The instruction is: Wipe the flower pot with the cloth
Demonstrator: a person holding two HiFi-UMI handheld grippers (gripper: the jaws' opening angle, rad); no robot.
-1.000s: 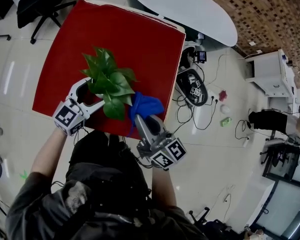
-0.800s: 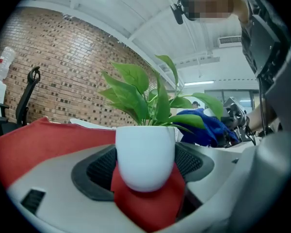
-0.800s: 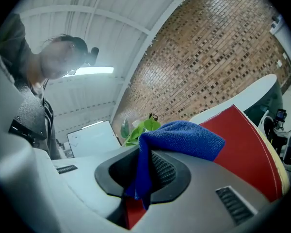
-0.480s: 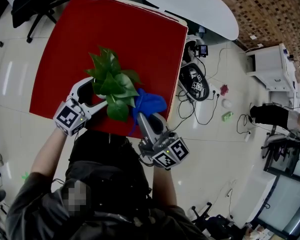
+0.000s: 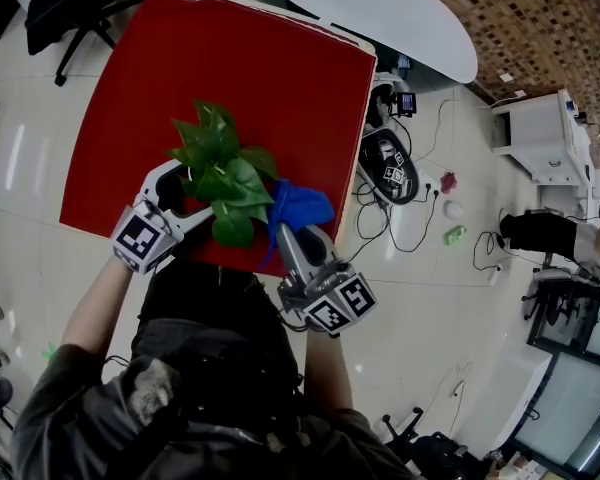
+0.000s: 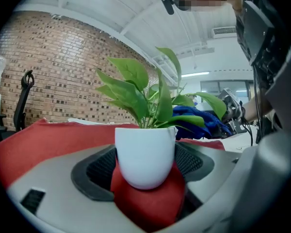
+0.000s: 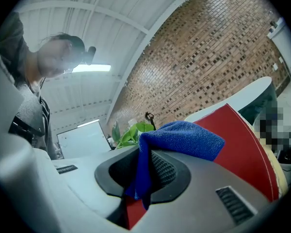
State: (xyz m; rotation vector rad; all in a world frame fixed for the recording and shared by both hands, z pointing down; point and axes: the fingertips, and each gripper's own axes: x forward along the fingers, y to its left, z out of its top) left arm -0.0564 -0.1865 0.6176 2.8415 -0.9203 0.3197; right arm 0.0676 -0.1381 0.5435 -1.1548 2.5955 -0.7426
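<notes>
2 tongs meet at the near edge of the bench (image 5: 230, 78): left tongs (image 5: 185, 190) pinch the white flower pot (image 6: 145, 154) upright; right tongs (image 5: 283, 230) pinch the blue cloth (image 5: 298, 205), just right of the pot.

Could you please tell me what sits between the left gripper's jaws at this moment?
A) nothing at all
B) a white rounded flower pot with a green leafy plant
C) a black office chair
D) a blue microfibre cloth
B: the left gripper view shows the left gripper closed on the white rounded flower pot, while the blue microfibre cloth hangs in the right gripper.
</notes>
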